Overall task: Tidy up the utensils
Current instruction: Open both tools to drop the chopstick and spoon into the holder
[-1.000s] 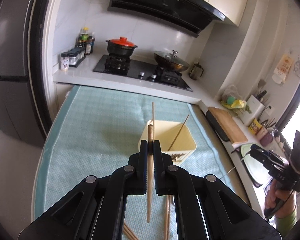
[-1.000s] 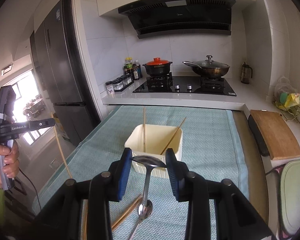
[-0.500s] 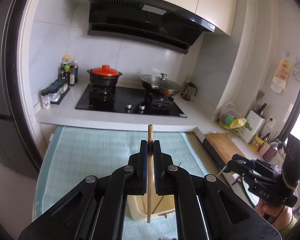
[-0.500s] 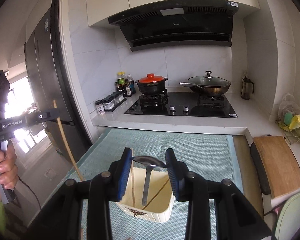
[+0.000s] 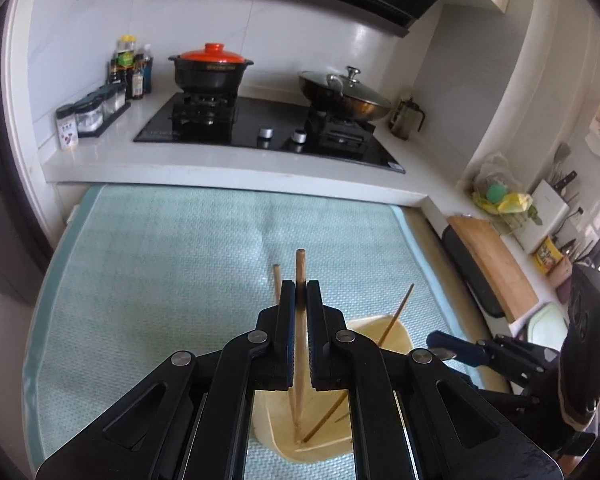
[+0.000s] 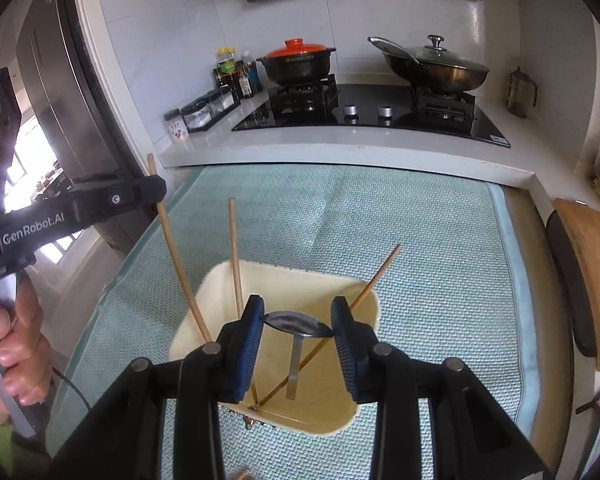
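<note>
A cream utensil holder (image 6: 332, 292) (image 5: 396, 332) stands on the teal mat (image 6: 380, 216). Two wooden chopsticks (image 6: 233, 248) lean inside it. My left gripper (image 5: 299, 304) is shut on another chopstick (image 5: 300, 272), whose lower tip reaches down inside the holder; it also shows in the right wrist view (image 6: 172, 248). My right gripper (image 6: 298, 330) is shut on a metal spoon (image 6: 298, 326), gripped by its bowl, with the handle hanging down into the holder.
Behind the mat is a white counter with a black hob (image 5: 260, 124), a red-lidded pot (image 5: 210, 66), a lidded wok (image 5: 346, 94) and spice jars (image 5: 96, 108). A cutting board (image 5: 490, 256) lies at the right. A fridge (image 6: 60, 80) stands at the left.
Both grippers have come down over the holder. The chopstick's tip and the spoon's handle have dropped into it.
</note>
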Tool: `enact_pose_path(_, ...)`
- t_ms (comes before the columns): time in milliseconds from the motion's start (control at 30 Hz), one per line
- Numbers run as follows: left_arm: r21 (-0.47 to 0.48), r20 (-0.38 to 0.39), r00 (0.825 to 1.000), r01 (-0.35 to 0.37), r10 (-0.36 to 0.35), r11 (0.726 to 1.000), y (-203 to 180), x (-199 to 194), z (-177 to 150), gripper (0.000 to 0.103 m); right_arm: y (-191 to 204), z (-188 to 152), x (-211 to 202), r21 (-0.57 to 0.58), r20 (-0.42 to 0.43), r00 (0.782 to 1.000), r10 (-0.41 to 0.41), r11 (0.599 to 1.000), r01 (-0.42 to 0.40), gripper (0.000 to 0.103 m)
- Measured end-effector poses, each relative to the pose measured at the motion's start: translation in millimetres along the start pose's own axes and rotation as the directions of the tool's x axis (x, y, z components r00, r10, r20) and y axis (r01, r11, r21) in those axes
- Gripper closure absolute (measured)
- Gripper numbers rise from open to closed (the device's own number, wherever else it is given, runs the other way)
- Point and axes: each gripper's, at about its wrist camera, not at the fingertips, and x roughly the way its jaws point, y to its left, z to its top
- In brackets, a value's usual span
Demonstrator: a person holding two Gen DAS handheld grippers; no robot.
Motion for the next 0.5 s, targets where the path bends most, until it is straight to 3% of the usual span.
enact_pose_path(100, 0.000, -0.017, 1.000, -0.002, 0.002, 1.000, 1, 10, -6, 0.099, -1, 0, 17, 0.014, -0.029, 1.000, 0.007, 1.000, -0.007, 0.067)
enact_pose_path(233, 0.001, -0.036, 0.999, -0.030, 0.030, 1.000, 3, 15, -8, 0.097, 0, 6, 18, 0.023, -0.018, 1.000, -0.009, 1.000, 0.009, 0.055)
enact_pose_path(267, -0.001, -0.035, 0.999, -0.026, 0.026, 1.000, 4, 13, -8, 0.092, 1, 8, 12, 0.022, -0.003, 1.000, -0.008, 1.000, 0.008, 0.055)
enact_pose_path(333, 0.001, -0.015, 0.999, -0.038, 0.038, 0.999, 6, 0, -8, 0.071, 4, 13, -8, 0.020, 0.039, 0.999, -0.013, 1.000, 0.012, 0.055)
enact_pose_path(400, 0.010, 0.032, 0.998, -0.062, 0.062, 0.998, 9, -22, -10, 0.042, 8, 16, -36, 0.001, 0.095, 0.995, -0.024, 1.000, 0.024, 0.055)
enact_pose_path(500, 0.022, 0.084, 0.993, -0.081, 0.079, 0.997, 14, -64, -19, 0.030, 19, 13, -86, -0.043, 0.186, 0.982, -0.042, 0.998, 0.051, 0.055)
